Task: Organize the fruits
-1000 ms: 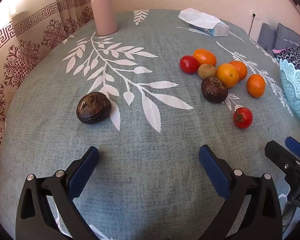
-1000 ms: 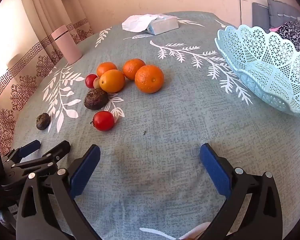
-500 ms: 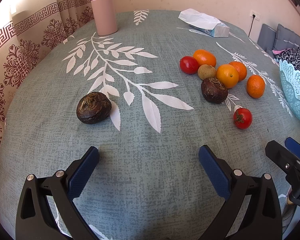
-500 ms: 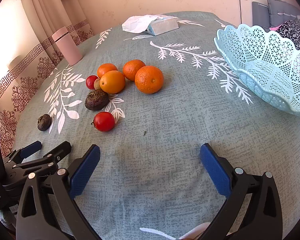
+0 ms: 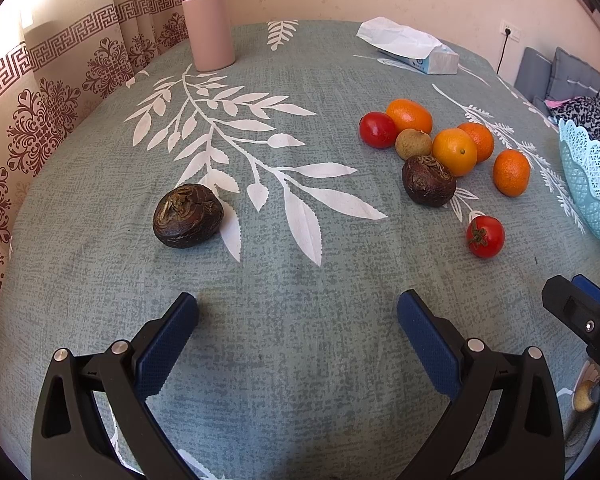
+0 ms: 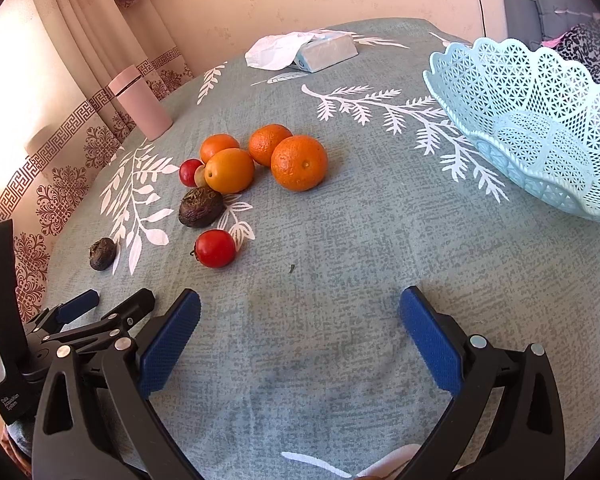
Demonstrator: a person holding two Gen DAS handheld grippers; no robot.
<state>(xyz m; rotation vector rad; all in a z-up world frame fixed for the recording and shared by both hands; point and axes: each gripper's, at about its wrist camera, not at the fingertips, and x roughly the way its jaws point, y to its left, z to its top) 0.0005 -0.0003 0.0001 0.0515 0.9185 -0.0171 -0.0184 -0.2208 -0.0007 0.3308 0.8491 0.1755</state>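
Fruit lies on a grey-green leaf-print tablecloth [image 5: 284,360]. A dark wrinkled fruit [image 5: 188,216] sits alone at the left, just ahead of my open, empty left gripper [image 5: 298,320]. A cluster to the right holds several oranges [image 5: 455,151], a red tomato [image 5: 377,129], a small brown fruit [image 5: 413,143] and a second dark fruit [image 5: 428,180]. Another tomato [image 5: 485,236] lies apart. In the right wrist view the big orange [image 6: 299,163] and near tomato [image 6: 215,248] lie ahead-left of my open, empty right gripper [image 6: 300,320]. The light blue lattice basket [image 6: 540,120] stands at the right, empty.
A pink cylinder bottle [image 5: 208,20] stands at the back left. A tissue pack [image 5: 416,48] lies at the back. A patterned curtain [image 5: 40,100] hangs along the left table edge. The left gripper's fingers [image 6: 80,308] show at the left in the right wrist view.
Both views have shifted very slightly; the fruit and basket stay where they were. Both grippers remain open.
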